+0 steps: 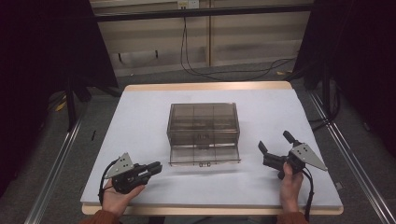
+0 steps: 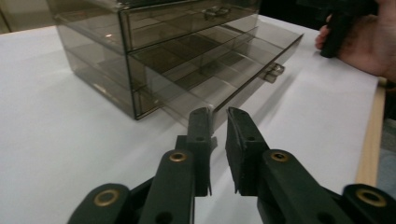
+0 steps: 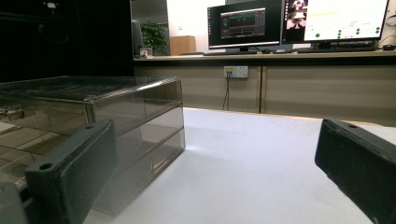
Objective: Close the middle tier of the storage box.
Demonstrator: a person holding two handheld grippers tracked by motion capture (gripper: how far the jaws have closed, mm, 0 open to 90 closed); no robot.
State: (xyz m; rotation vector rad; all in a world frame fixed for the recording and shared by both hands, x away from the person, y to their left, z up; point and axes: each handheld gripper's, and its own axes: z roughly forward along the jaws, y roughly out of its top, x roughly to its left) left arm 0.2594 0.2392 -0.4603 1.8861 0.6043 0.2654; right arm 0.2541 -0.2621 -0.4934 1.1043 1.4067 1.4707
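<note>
Two tools flank a smoked plastic drawer box (image 1: 203,133): left tool (image 1: 155,167) nearly shut, empty; right tool (image 1: 275,143) wide open, empty. Box is light, rigid, slippery, scratch-prone; grip the lower drawer's handle (image 2: 273,72).

Drawer cabinet (image 3: 93,126) cut off at the left edge in the right gripper view. Drawer contents too dim to tell through the smoky walls. Monitor (image 3: 245,25) text too small to read.
</note>
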